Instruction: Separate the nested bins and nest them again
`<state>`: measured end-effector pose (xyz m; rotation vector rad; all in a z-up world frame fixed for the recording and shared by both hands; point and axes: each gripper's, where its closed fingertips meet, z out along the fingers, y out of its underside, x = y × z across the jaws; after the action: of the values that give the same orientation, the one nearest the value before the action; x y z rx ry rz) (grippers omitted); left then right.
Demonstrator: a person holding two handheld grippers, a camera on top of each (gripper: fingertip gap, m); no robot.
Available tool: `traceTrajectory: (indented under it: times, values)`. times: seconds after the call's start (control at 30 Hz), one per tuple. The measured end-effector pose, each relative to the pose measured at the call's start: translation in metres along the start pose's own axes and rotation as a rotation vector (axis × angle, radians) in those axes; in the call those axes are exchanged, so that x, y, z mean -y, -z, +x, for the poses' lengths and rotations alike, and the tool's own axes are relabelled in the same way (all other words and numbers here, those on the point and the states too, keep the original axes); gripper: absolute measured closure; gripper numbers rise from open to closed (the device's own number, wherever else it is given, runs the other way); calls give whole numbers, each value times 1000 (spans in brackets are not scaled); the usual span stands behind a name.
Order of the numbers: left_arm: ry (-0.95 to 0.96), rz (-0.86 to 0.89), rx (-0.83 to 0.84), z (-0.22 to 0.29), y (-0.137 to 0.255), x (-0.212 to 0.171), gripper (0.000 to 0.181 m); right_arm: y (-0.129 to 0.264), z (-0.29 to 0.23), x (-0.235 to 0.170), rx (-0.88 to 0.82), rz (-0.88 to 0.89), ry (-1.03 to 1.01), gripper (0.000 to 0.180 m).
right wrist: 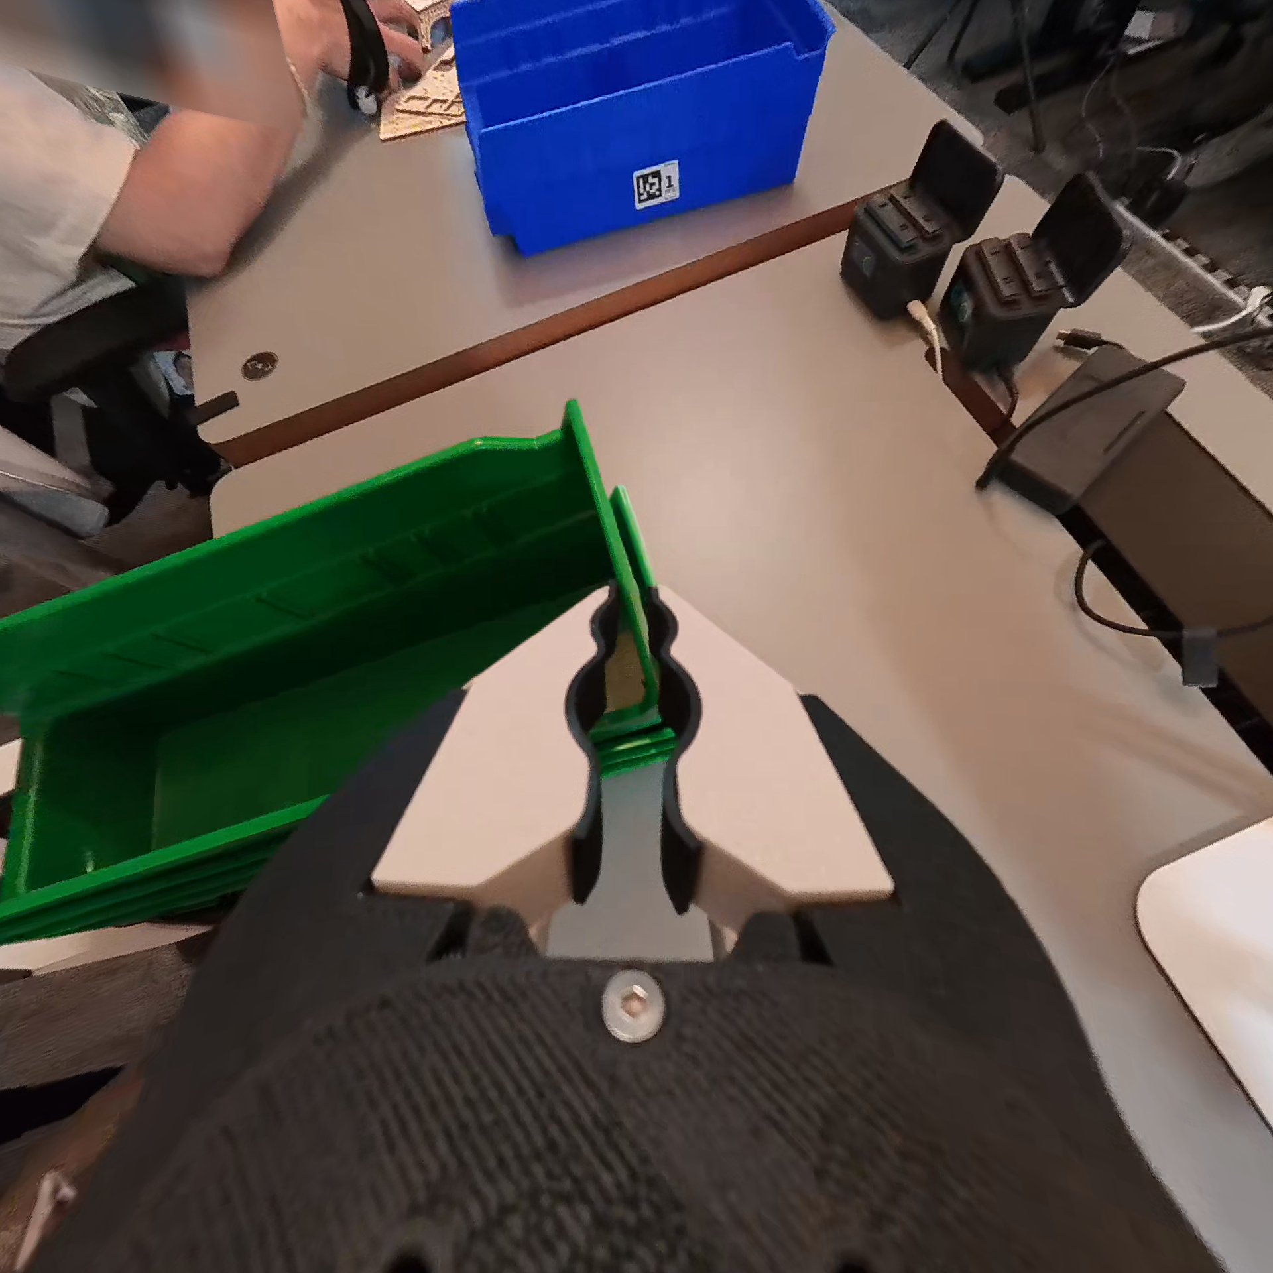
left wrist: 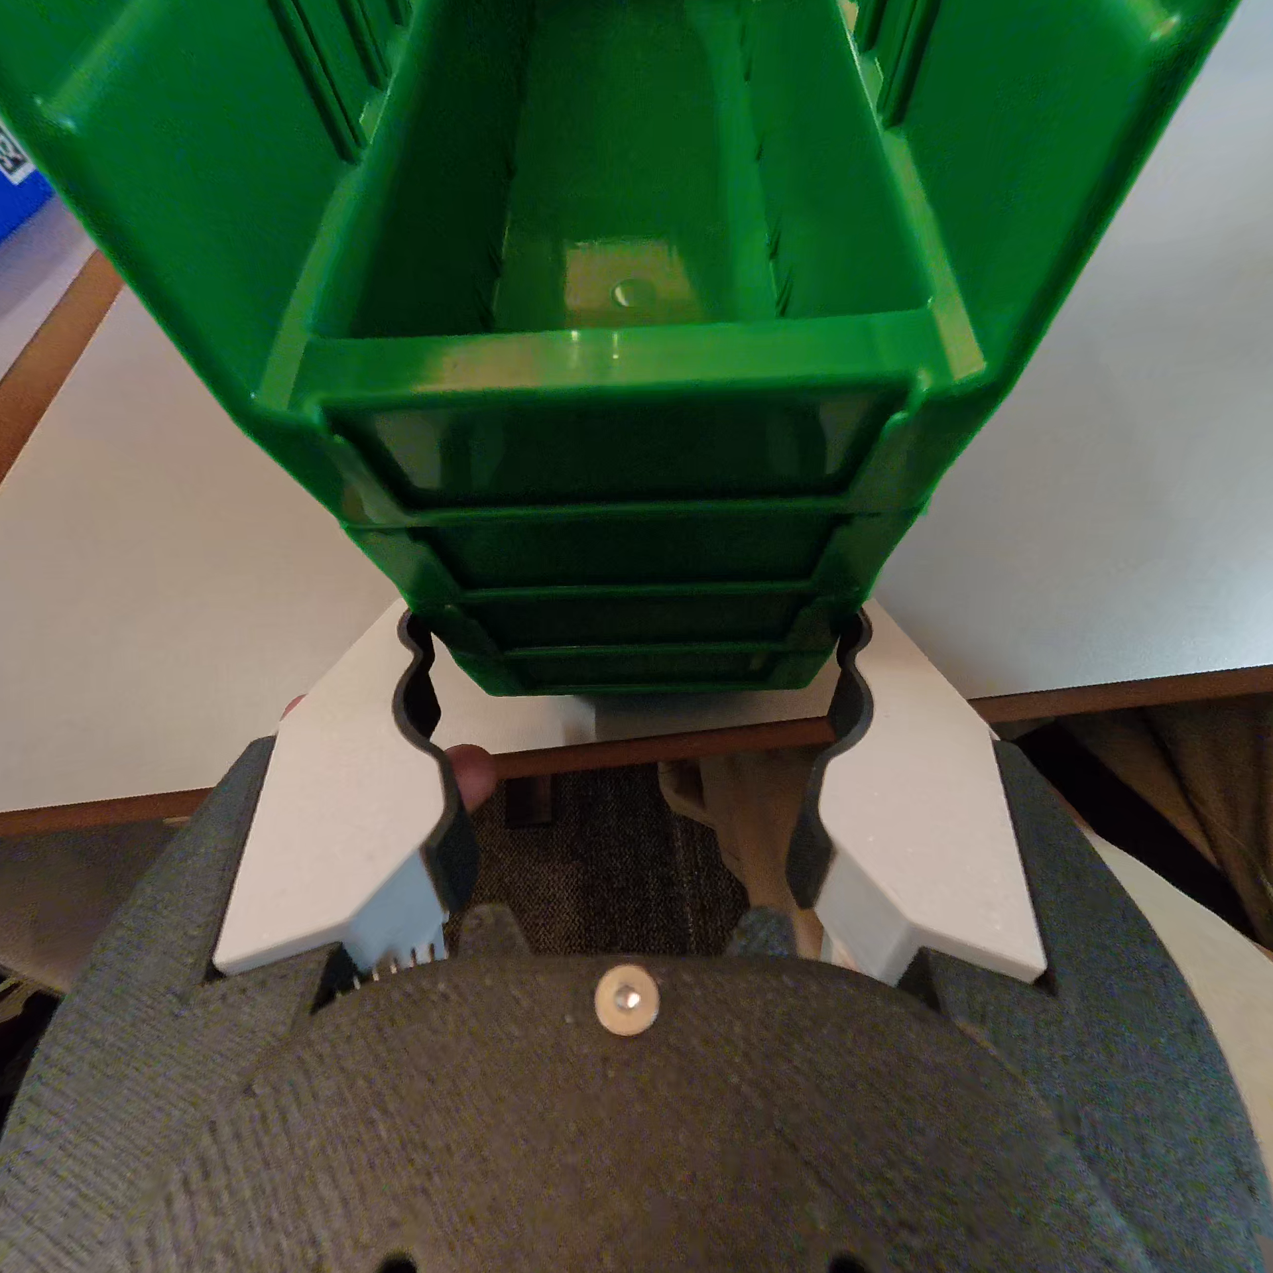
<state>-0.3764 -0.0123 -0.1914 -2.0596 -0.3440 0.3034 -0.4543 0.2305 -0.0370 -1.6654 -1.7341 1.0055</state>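
A stack of several nested green bins [left wrist: 620,386] fills the left wrist view, open tops toward me, front ends stepped downward. My left gripper [left wrist: 632,640] is spread wide, with its fingertips [left wrist: 413,647] pressed against the two sides of the lower bins' front, near the table's front edge [left wrist: 689,747]. In the right wrist view the green bins [right wrist: 275,654] lie tilted to the left. My right gripper [right wrist: 630,606] is shut on their back wall [right wrist: 630,661], where several layered rims show between the fingers.
A blue bin [right wrist: 640,124] with a tag stands on the far table, where a person's arm [right wrist: 172,193] rests. Two black charger cases [right wrist: 909,255] and a dark box [right wrist: 1136,448] with cables sit at the right. A white object [right wrist: 1212,950] lies at the near right.
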Motion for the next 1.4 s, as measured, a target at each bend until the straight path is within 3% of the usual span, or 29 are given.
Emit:
traceTrajectory:
  times: [0.37, 0.43, 0.5, 0.6, 0.83, 0.97, 1.1, 1.4]
  values:
    - [-3, 4, 0, 0, 0, 0, 64, -3, 6, -8, -26, -3, 12, 175]
    - [-2, 4, 0, 0, 0, 0, 64, -1, 4, -6, -23, 20, 31, 165]
    - [-2, 4, 0, 0, 0, 0, 64, 7, -3, 3, -15, 72, 108, 158]
    - [-3, 5, -1, 0, 0, 0, 64, 25, -37, 11, 63, 112, 381, 149]
    - [-2, 7, -1, 0, 0, 0, 64, 54, -124, -50, 280, -281, 1114, 144]
    - [-1, 8, -1, 0, 0, 0, 64, 51, -136, -57, 259, -441, 1431, 162]
    - [-5, 8, -1, 0, 0, 0, 64, 39, -132, -70, 287, -645, 1474, 163]
    - [0, 2, -11, -1, 0, 0, 64, 25, -135, -86, 303, -843, 1616, 174]
